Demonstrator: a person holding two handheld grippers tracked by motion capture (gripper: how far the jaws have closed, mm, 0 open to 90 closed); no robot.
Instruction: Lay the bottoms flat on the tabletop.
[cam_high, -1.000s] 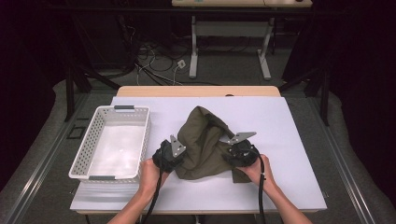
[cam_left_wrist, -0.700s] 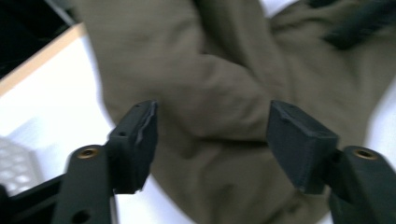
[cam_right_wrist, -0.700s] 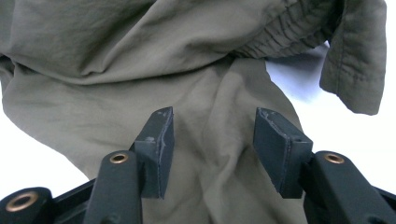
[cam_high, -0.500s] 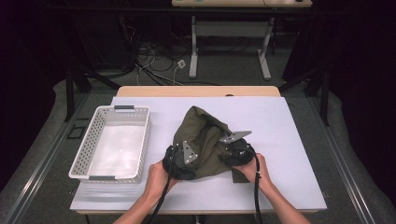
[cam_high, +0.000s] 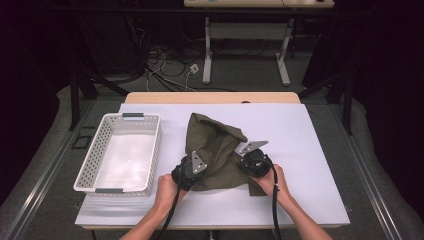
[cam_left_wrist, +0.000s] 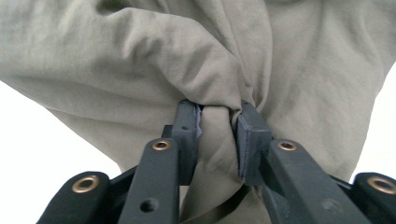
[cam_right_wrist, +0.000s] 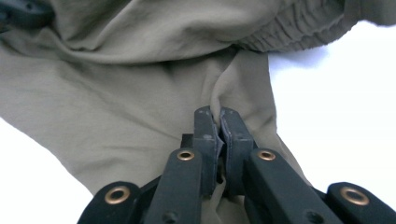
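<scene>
An olive-green garment (cam_high: 212, 142) lies crumpled in the middle of the white table (cam_high: 310, 150). My left gripper (cam_high: 196, 170) sits at its near left part. Its jaws have just been closing, and in the left gripper view the gripper (cam_left_wrist: 218, 128) pinches a thick bunched fold of the cloth (cam_left_wrist: 140, 60). My right gripper (cam_high: 246, 164) is at the near right part of the garment. The right gripper view has that gripper (cam_right_wrist: 219, 116) shut tight on a thin fold of cloth (cam_right_wrist: 116, 93), below a gathered elastic band (cam_right_wrist: 299, 30).
A white perforated basket (cam_high: 92, 160) stands on the left of the table, with nothing in it. Bare white tabletop lies to the right of the garment and beyond it. Cables and desk legs sit on the floor past the far edge.
My left gripper has shifted right from the garment's left edge onto the cloth and closed on a fold. The right gripper has stayed in place on the cloth.
</scene>
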